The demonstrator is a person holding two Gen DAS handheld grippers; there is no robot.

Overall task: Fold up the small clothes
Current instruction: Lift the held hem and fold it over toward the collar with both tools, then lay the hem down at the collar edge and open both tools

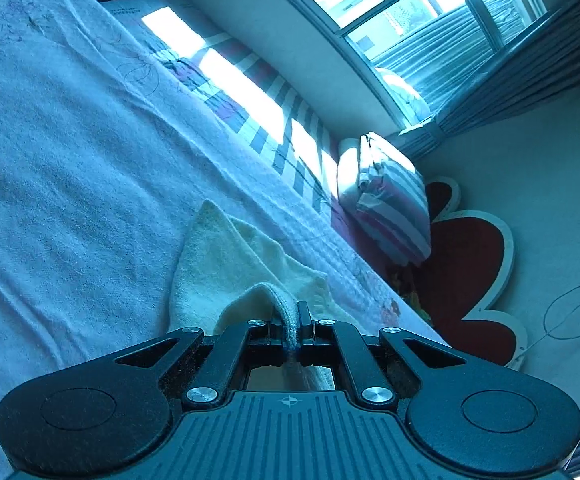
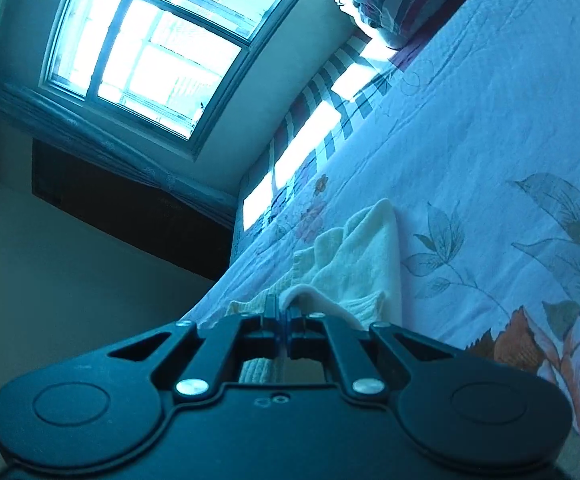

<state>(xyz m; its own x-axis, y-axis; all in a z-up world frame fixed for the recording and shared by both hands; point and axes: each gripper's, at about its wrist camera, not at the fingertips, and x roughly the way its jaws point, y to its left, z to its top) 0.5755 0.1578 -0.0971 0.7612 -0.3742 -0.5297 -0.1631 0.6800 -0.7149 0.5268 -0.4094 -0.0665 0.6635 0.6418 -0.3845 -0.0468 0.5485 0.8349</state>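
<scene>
On bed point(image 1: 69, 152) | both claws point(image 1: 294, 320) point(image 2: 283, 314) clamp cream garment point(image 1: 225, 264) edge | blanket beyond lies bare

a pale quilted bedspread point(image 1: 69, 168) printed with leaves and flowers covers the bed. a striped pillow point(image 1: 390, 204) lies at its far right. beyond, a paned window point(image 2: 149, 52) with curtains point(image 1: 530, 92).

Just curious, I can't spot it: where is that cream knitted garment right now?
The cream knitted garment lies on the floral bedspread, clamped at its near edge by both hand-held grippers, below the striped pillow.
</scene>
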